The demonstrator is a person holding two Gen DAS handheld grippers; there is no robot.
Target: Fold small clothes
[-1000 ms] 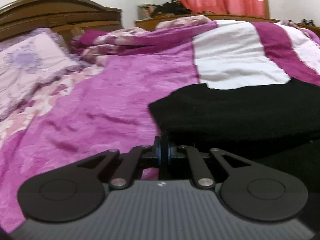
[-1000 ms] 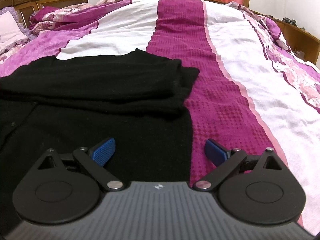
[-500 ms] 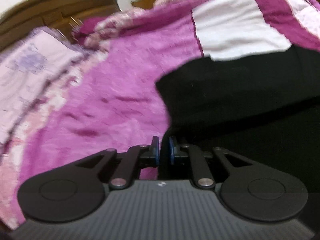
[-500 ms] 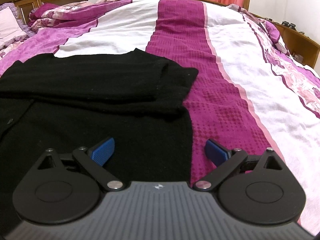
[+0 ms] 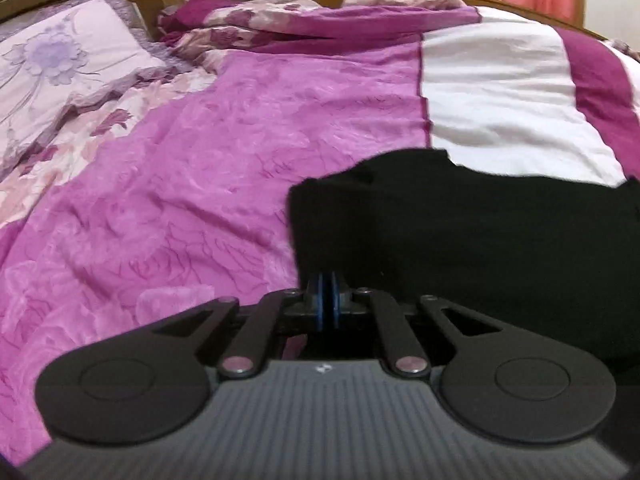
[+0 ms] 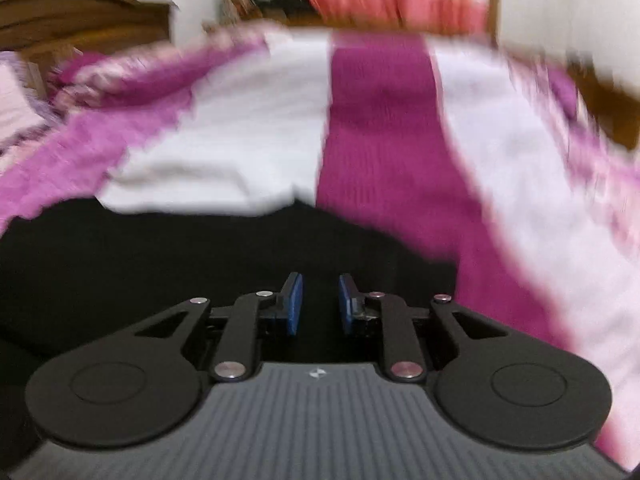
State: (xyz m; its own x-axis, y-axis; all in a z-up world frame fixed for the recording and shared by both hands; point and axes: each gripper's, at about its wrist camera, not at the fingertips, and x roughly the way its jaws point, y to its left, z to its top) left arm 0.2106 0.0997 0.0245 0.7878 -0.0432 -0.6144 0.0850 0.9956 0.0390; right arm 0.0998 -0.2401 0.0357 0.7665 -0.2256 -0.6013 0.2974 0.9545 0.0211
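We saw the bed cover (image 5: 200, 184), magenta with white and dark stripes, filling both views. A black garment (image 5: 460, 240) lay folded on it from 3 to 6 o'clock in the left wrist view and from 9 to 6 o'clock in the blurred right wrist view. A floral pillow (image 5: 60, 64) sat at 10 o'clock. The left gripper (image 5: 328, 300) had its blue pads pressed together at the garment's near edge; whether cloth was caught between them we could not tell. The right gripper (image 6: 319, 304) was closing over the black cloth, a gap showing between its pads (image 6: 294, 304).
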